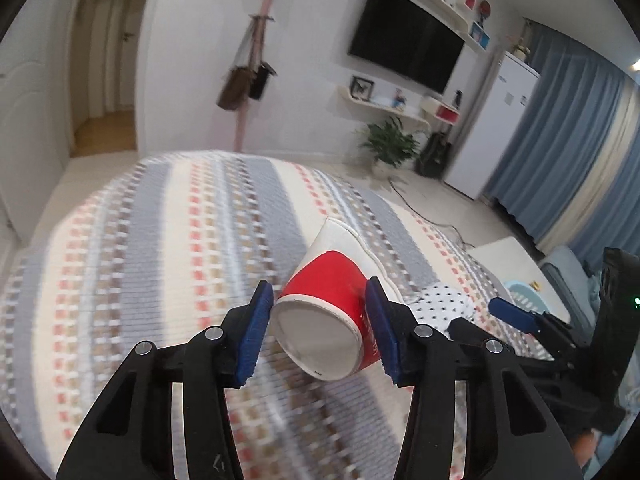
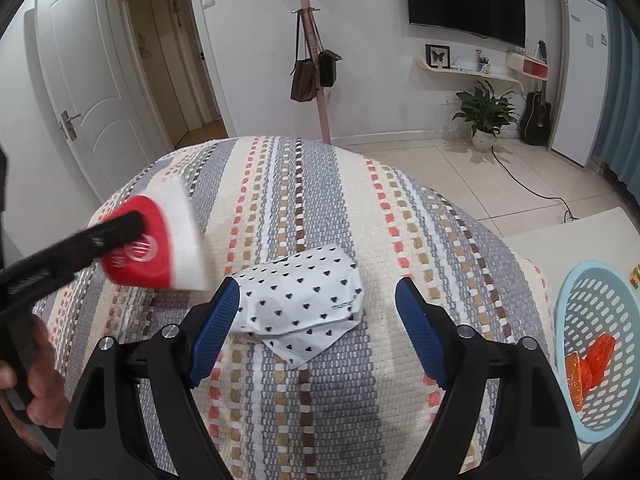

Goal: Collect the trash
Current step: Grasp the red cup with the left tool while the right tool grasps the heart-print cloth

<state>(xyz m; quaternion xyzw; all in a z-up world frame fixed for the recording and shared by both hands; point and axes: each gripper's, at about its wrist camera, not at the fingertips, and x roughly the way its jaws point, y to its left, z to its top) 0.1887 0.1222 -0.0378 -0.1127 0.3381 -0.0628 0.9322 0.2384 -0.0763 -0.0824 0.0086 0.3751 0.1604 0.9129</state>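
Note:
A red and white paper cup (image 1: 332, 300) lies on its side between the blue pads of my left gripper (image 1: 320, 316), which is shut on it and holds it above the woven striped cover (image 1: 160, 260). The cup (image 2: 160, 240) also shows at the left of the right wrist view, blurred. A white wrapper with small black hearts (image 2: 300, 300) lies on the cover (image 2: 320, 420). My right gripper (image 2: 318, 308) is open, its fingers on either side of the wrapper, the left pad close to its edge. The wrapper also shows in the left wrist view (image 1: 444, 304).
A light blue perforated basket (image 2: 600, 344) with orange wrappers (image 2: 588, 368) stands on a white table (image 2: 560, 236) at the right. Behind are a pink coat stand with bags (image 2: 312, 68), a potted plant (image 2: 486, 116), a guitar (image 2: 536, 114) and tiled floor.

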